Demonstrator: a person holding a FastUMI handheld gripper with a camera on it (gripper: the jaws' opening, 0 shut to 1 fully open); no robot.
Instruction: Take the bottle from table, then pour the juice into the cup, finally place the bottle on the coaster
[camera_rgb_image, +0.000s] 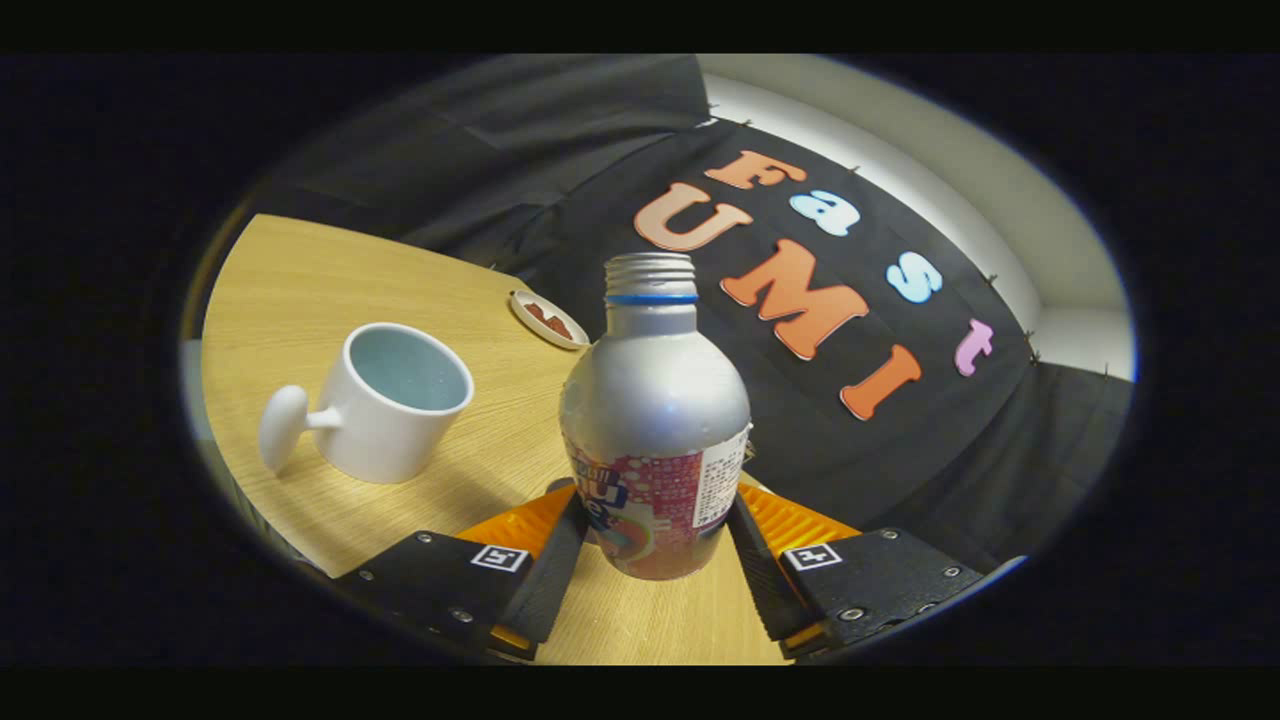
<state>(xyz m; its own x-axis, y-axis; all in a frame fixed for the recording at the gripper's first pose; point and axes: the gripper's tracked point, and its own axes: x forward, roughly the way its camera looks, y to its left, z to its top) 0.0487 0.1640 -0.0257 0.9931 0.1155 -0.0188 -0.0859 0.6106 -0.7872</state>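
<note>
A silver bottle (652, 430) with a pink label, a blue neck ring and no cap stands between my fingers. My gripper (655, 530) is shut on the bottle, one pad pressing on each side of its lower body. The whole view is tilted, and I cannot tell whether the bottle's base touches the wooden table (300, 290). A white cup (385, 400) with a knob-ended handle stands to the left of the bottle, a little beyond the fingers; its inside looks pale blue. A small white coaster (548, 319) with a red pattern lies farther back, near the table's far edge.
The table's far edge runs just behind the coaster, with the black cloth wall beyond it. A pale room wall (900, 150) shows above the cloth. Bare wood lies between the cup and the coaster.
</note>
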